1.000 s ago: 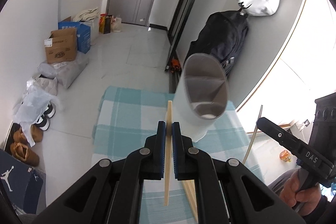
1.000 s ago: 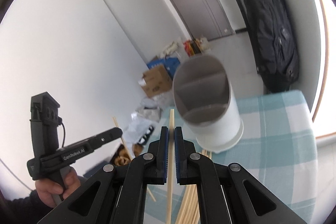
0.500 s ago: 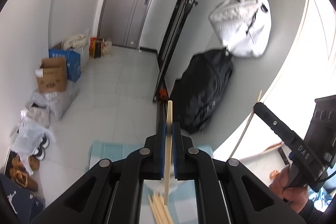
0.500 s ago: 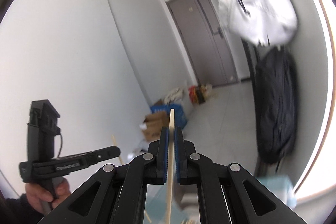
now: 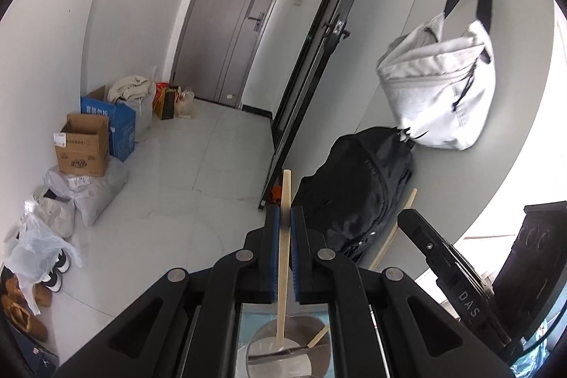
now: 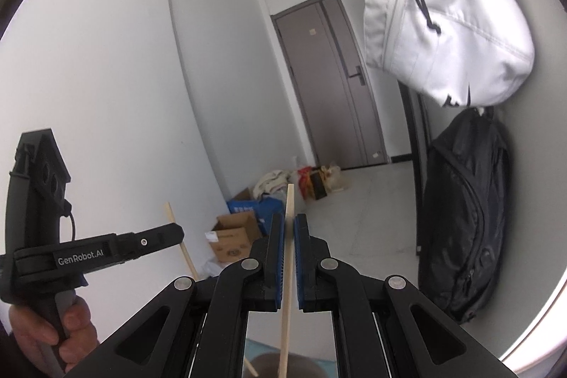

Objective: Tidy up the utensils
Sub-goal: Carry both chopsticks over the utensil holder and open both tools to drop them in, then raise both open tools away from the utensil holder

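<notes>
Both chopsticks [image 5: 283, 257] now upright over holder [image 5: 280, 349]

A white bag [image 5: 439, 87] hangs on the wall up right of the tool, a black backpack [image 5: 358, 193] just below it. Cardboard boxes [image 5: 83, 147], plastic bags [image 5: 39, 247] and shoes [image 5: 21, 310] line the floor at left; a grey door [image 5: 234, 20] stands ahead.

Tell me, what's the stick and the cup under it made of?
The chopstick in the left hand-held gripper looks like bare bamboo or wood: pale tan, matte, square-cut end. The utensil holder below seems to be plastic or coated metal, smooth grey inside with a whitish outer wall; too little shows to be sure.
</notes>
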Demonstrator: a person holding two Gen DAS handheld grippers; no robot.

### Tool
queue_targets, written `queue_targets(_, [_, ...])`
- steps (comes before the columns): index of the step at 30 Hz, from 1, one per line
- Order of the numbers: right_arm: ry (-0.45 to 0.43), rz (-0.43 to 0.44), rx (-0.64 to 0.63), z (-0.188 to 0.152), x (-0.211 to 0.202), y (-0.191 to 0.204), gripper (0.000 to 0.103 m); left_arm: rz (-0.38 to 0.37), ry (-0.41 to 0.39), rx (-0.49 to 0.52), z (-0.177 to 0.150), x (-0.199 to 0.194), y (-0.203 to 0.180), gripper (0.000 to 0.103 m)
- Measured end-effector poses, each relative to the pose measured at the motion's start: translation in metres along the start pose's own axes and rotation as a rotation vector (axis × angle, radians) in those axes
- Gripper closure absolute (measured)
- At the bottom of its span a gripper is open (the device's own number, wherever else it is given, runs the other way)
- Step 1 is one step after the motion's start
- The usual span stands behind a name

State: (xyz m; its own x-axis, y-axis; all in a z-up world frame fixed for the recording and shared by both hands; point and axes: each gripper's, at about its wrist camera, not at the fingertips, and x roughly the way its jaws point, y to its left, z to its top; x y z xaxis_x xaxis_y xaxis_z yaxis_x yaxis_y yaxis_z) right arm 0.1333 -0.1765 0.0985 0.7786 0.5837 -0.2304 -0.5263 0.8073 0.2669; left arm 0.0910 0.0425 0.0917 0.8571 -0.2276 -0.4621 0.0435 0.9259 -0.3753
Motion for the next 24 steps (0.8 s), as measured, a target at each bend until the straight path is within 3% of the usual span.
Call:
queue_targets(8, [0.023, -0.011, -0.031, -0.029, 0.024, -0.020, 0.098, -0.028, 0.003, 0.048, -0.021, 0.021, -0.005, 0.101])
queue_targets(13, [0.059, 0.034, -0.056, -0.041, 0.023, -0.019, 0.098, -0.084, 0.093, 0.082, -0.032, 0.031, -0.008, 0.101])
queue_targets(16, [0.100, 0.073, -0.046, -0.045, 0.018, -0.018, 0.093, -0.126, 0.159, 0.039, -0.031, 0.032, -0.001, 0.099])
queue_targets(18, [0.137, 0.100, -0.006, -0.048, 0.013, -0.020, 0.089, -0.131, 0.162, 0.014, -0.028, 0.025, 0.006, 0.090])
queue_targets(19, [0.145, 0.105, 0.011, -0.048, 0.010, -0.022, 0.079, -0.118, 0.157, 0.005, -0.026, 0.021, 0.008, 0.074])
queue_targets(20, [0.149, 0.118, 0.042, -0.049, 0.005, -0.024, 0.063, -0.110, 0.145, -0.011, -0.025, 0.016, 0.011, 0.059])
queue_targets(22, [0.143, 0.142, 0.084, -0.051, -0.005, -0.026, 0.049, -0.099, 0.112, -0.033, -0.022, 0.005, 0.014, 0.050])
queue_targets(24, [0.145, 0.126, 0.098, -0.051, -0.015, -0.025, 0.049, -0.063, 0.101, -0.032, -0.020, -0.007, 0.014, 0.049])
